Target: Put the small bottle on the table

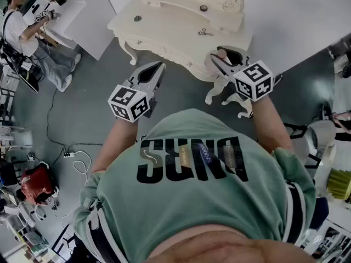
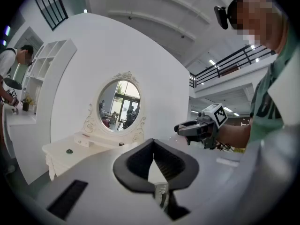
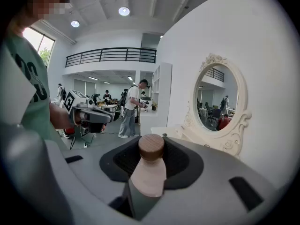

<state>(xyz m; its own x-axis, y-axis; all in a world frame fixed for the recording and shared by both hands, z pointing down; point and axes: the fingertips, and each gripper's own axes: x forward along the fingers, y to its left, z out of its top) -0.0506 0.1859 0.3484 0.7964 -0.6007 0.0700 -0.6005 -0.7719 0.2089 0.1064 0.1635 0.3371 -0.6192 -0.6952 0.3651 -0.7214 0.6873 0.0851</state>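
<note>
Small bottle (image 3: 149, 172) — pale body, round wooden cap — in right tool (image 1: 224, 61).

Oval mirror (image 2: 119, 106) in ornate cream frame, against curved white wall (image 2: 154, 69). White shelf unit (image 2: 47, 62) at left, 1 person (image 1: 22, 32) standing at it. Grey floor (image 1: 82, 103): white power strip (image 1: 68, 154) with cables, red item (image 1: 37, 182) near it. Black balcony railing (image 3: 110, 55), 2 round ceiling lights (image 3: 123, 11).

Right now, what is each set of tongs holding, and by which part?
Right tongs grip the small bottle by its body, below the wooden cap. Left tongs are shut, holding nothing.
</note>
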